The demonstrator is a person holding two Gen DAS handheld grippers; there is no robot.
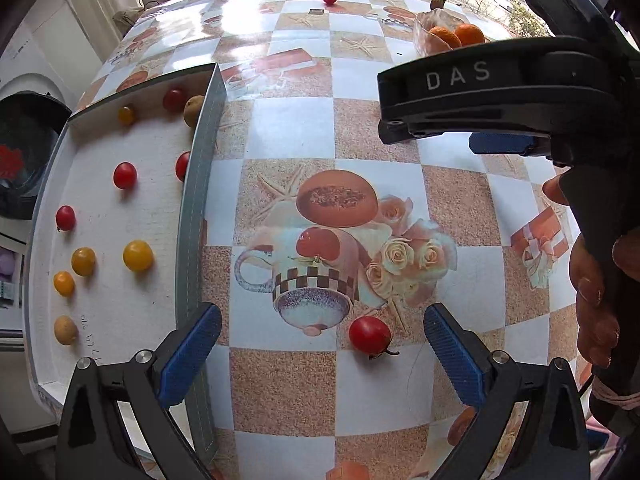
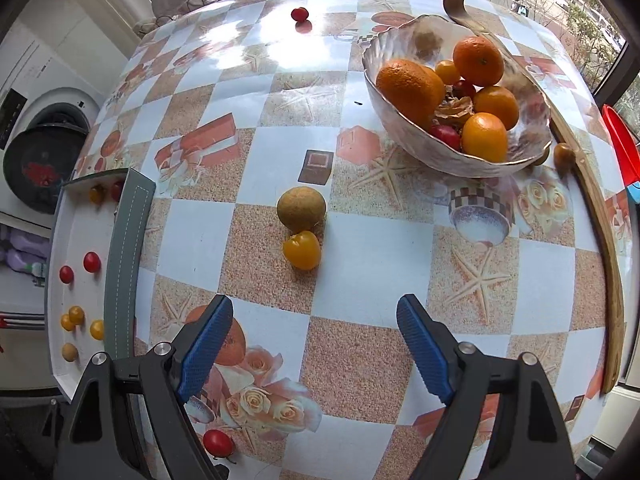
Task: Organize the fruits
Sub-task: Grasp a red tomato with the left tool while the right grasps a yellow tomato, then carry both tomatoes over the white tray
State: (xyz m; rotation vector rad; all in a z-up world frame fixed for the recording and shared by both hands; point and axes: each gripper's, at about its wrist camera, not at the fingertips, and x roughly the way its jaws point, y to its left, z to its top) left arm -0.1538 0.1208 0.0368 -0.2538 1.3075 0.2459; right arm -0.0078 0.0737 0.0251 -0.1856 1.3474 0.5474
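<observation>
Left wrist view
Left gripper [image 1: 322,344]: jaws spread wide, nothing pinched; pointed steeply down at the table [image 1: 288,128].
Red cherry tomato [image 1: 369,335]: lies loose on the tablecloth between the 2 blue pads, nearer the right-hand one, touched by neither.
Tray [image 1: 200,184]: stands just left of the gripper; red and yellow tomatoes and 2 tan fruits are already laid in it in loose groups.
Risk: the tomato is round and off centre between the pads, so it could be nudged by one pad first and rolled away; a hard squeeze could split the skin.
Risk at the tray: the raised rim lies close beside the left pad and could be clipped if the tomato is carried low across it.
In the way: the right gripper [image 1: 480,92] and the hand [image 1: 592,288] holding it fill the right side of the frame; crowding is likely if both reach inward together.

Right wrist view
Right gripper [image 2: 316,344]: jaws spread, empty, over bare tablecloth.
Tan round fruit [image 2: 301,209] and yellow tomato [image 2: 302,249]: touching each other, ahead of the pads and apart from them.
Risk: since the 2 touch, a grasp on 1 could knock the other rolling.
Bowl [image 2: 532,132]: holds oranges and smaller fruit, well beyond.
Stray fruit: 1 far red tomato [image 2: 300,14] near the far edge, 1 brownish fruit [image 2: 564,155] beside the bowl against the wooden edge strip [image 2: 600,216]; either could be overlooked.
</observation>
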